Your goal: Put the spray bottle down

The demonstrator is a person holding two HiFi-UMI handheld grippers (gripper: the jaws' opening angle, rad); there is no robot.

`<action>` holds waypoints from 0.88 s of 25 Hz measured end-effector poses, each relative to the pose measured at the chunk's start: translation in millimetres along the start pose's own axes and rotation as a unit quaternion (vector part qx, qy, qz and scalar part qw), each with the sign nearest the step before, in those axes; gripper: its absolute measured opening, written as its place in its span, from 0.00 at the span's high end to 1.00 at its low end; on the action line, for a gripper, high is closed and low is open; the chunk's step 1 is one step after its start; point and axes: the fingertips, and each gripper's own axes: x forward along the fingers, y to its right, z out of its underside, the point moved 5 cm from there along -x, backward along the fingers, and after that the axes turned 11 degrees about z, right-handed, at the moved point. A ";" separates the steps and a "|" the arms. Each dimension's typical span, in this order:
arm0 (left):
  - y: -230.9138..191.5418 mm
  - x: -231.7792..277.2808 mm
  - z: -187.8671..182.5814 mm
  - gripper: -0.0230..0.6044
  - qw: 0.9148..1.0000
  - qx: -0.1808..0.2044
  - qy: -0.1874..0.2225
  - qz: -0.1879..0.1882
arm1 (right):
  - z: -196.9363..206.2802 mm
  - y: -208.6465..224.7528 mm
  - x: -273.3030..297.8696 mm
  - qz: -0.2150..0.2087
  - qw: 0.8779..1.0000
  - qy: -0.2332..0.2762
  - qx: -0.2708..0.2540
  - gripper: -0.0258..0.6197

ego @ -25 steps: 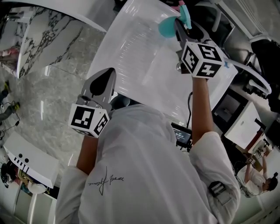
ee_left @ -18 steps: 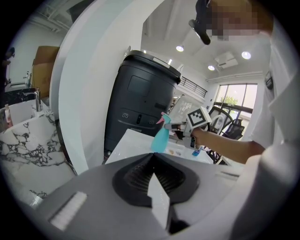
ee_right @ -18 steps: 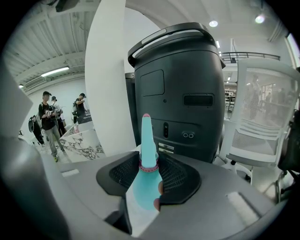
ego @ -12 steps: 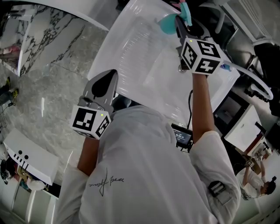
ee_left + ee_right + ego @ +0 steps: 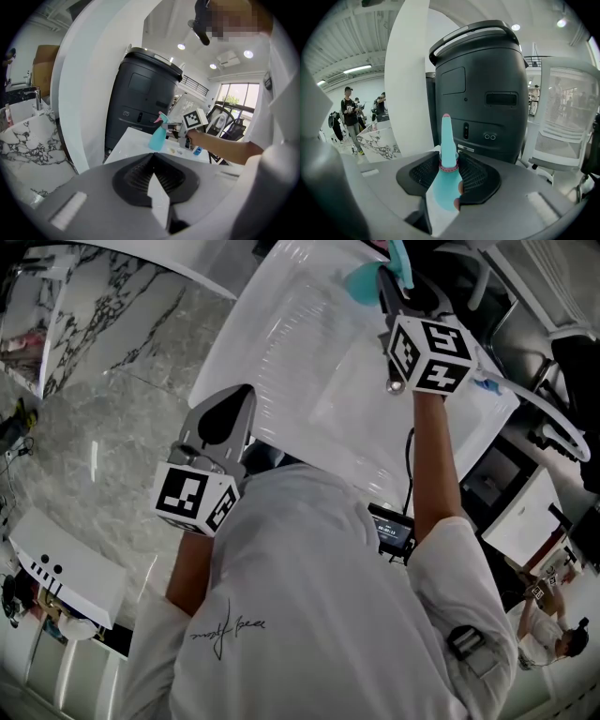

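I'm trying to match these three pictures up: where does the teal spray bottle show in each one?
Head view: spray bottle at the top edge, just beyond the right tool.
Left gripper view: bottle at centre, at the white table.
Right gripper view: bottle at bottom centre, gripped between that tool's jaws.
Shared landmark: the black bin behind it in both gripper views.

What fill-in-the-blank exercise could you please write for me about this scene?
1. The right gripper is shut on the ___.
2. The bottle has a ___ body.
3. The left gripper holds ___.
4. The table is ___.
Missing words: bottle; teal; nothing; white.
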 end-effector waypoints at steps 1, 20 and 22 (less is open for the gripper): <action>0.7 0.4 -1.0 0.88 1.000 0.002 0.000 0.000 | 0.0 -0.3 0.5 -0.001 1.000 0.003 -0.001 0.77; 0.7 0.9 1.8 0.89 1.000 -0.003 -0.003 0.003 | 0.9 -6.1 1.6 0.003 0.999 0.040 -0.019 0.76; 0.8 1.0 2.0 0.89 1.000 -0.002 -0.003 0.004 | 0.8 -5.4 2.3 0.002 0.999 0.039 -0.019 0.76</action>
